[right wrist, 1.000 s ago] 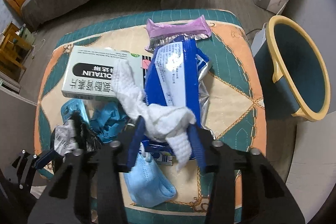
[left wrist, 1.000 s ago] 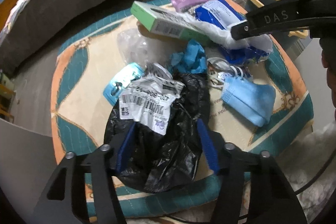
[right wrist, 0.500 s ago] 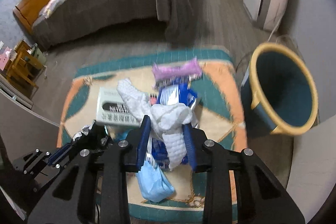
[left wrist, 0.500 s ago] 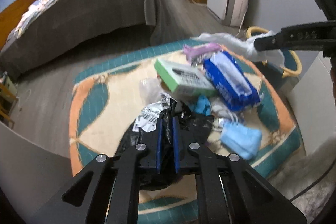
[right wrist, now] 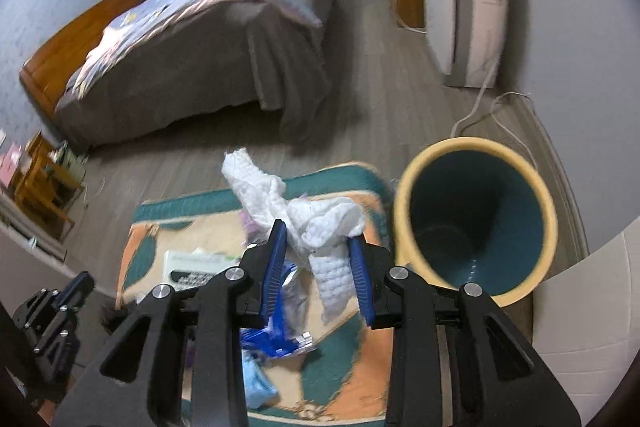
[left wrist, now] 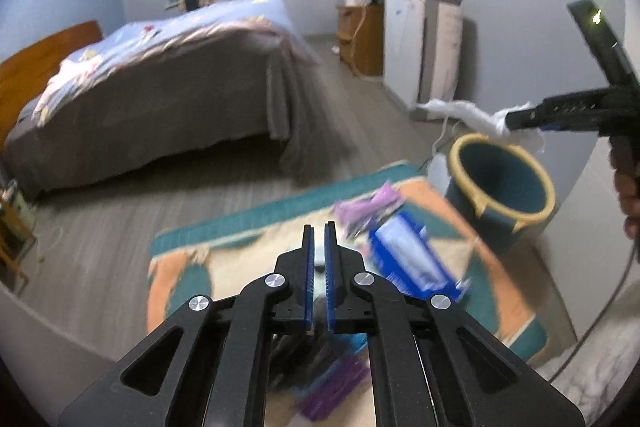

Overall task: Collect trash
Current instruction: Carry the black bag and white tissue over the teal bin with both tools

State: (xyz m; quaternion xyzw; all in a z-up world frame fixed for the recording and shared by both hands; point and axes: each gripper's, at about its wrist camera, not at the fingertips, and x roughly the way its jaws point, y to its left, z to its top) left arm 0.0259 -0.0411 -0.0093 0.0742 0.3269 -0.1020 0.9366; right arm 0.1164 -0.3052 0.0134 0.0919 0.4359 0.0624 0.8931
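Note:
My right gripper (right wrist: 318, 247) is shut on a crumpled white tissue (right wrist: 308, 215) and holds it in the air, just left of the teal bin with a yellow rim (right wrist: 476, 219). In the left wrist view the tissue (left wrist: 468, 113) hangs above the bin (left wrist: 502, 183). My left gripper (left wrist: 319, 239) is nearly closed, lifted above the rug (left wrist: 180, 283). Something dark hangs under it, but whether it is held I cannot tell. A blue wipes pack (left wrist: 412, 259) and a purple wrapper (left wrist: 372, 203) lie on the rug.
A bed (left wrist: 160, 87) with a grey cover stands beyond the rug. A white appliance (right wrist: 464, 15) with a cord stands by the wall behind the bin. A white-green box (right wrist: 196, 265) and a blue face mask (right wrist: 256, 383) lie on the rug.
Both grippers have risen off the rug. The left one closed over the black bag. The right one carried the tissue right, up to the bin.

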